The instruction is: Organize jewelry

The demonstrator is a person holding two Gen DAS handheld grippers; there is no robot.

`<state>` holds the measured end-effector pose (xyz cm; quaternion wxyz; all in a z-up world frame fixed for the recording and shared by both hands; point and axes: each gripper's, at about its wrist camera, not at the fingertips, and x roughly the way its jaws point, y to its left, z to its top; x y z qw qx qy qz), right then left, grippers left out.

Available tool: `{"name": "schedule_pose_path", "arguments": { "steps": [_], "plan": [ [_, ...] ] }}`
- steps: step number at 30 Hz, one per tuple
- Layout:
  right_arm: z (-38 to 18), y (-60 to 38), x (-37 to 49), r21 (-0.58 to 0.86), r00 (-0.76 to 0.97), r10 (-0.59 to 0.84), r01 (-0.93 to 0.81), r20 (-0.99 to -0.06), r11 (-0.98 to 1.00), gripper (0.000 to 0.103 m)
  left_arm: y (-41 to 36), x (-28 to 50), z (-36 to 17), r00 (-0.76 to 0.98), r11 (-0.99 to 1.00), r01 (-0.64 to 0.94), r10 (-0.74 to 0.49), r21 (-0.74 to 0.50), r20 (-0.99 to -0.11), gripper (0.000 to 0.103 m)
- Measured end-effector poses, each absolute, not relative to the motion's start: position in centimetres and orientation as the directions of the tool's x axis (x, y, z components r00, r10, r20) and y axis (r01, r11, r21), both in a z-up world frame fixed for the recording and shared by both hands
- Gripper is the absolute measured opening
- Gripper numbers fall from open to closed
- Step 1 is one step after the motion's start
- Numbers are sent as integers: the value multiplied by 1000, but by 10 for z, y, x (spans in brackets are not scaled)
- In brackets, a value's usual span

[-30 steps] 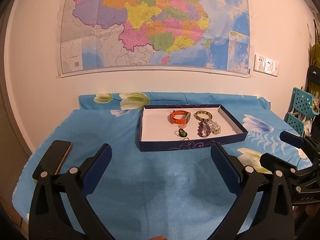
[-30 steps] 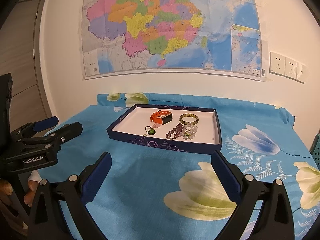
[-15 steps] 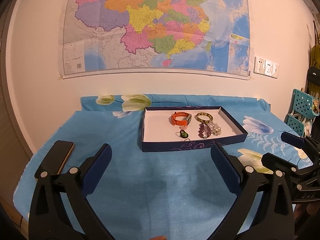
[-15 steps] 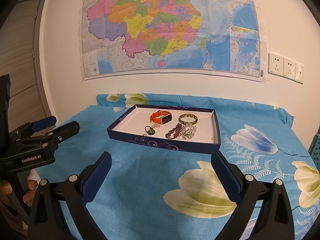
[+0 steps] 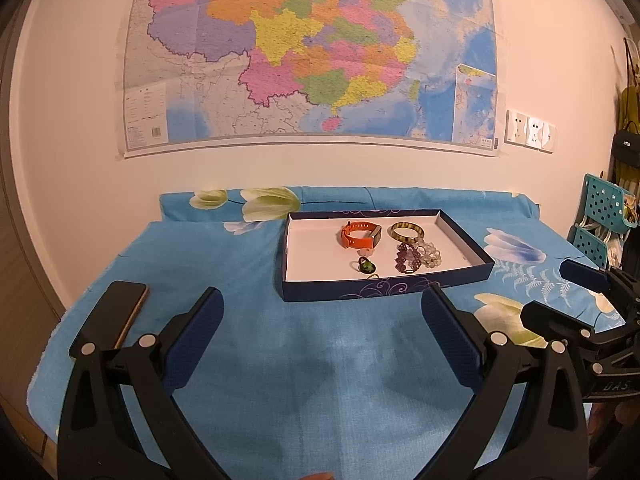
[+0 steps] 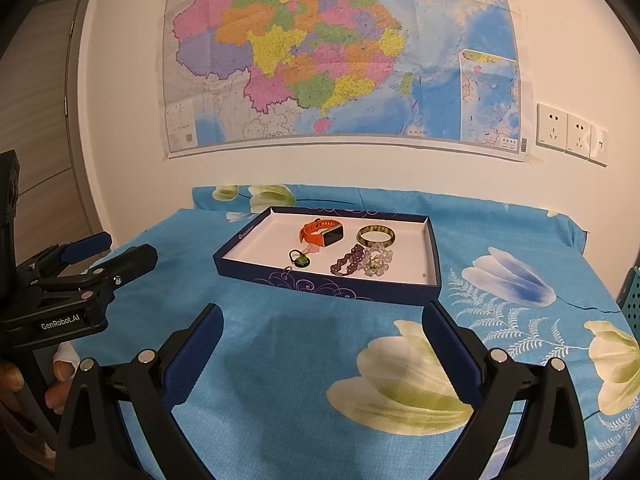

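A dark blue tray [image 5: 384,290] [image 6: 328,286] with a white floor sits on the blue flowered cloth. Inside lie an orange wristband [image 5: 359,235] [image 6: 320,233], a green-brown bangle [image 5: 407,231] [image 6: 376,236], a purple bead bracelet [image 5: 407,258] [image 6: 347,263], a clear bead bracelet [image 5: 430,254] [image 6: 378,261] and a green pendant [image 5: 366,266] [image 6: 300,259]. My left gripper [image 5: 322,316] and right gripper [image 6: 322,330] both stand open, well short of the tray, with nothing between their fingers.
A phone [image 5: 130,308] lies on the cloth at the left edge. A wall map hangs behind the table. Teal perforated shelves [image 5: 604,216] stand at the right. A hand [image 6: 28,384] holds the left gripper's handle.
Both views have drawn back and tilted up a little, so the tray looks slightly smaller and lower. The jewelry has not moved and both grippers stay open.
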<state>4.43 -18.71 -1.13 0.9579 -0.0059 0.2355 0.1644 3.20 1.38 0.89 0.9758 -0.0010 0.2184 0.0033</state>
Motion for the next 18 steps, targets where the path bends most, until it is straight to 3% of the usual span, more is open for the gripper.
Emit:
{"name": "schedule_pose_path", "arguments": {
  "steps": [18],
  "plan": [
    [-12, -188, 44, 66, 835, 311, -317, -454, 946, 96, 12, 32, 9, 904, 1000, -1, 1, -1, -428, 97]
  ]
}}
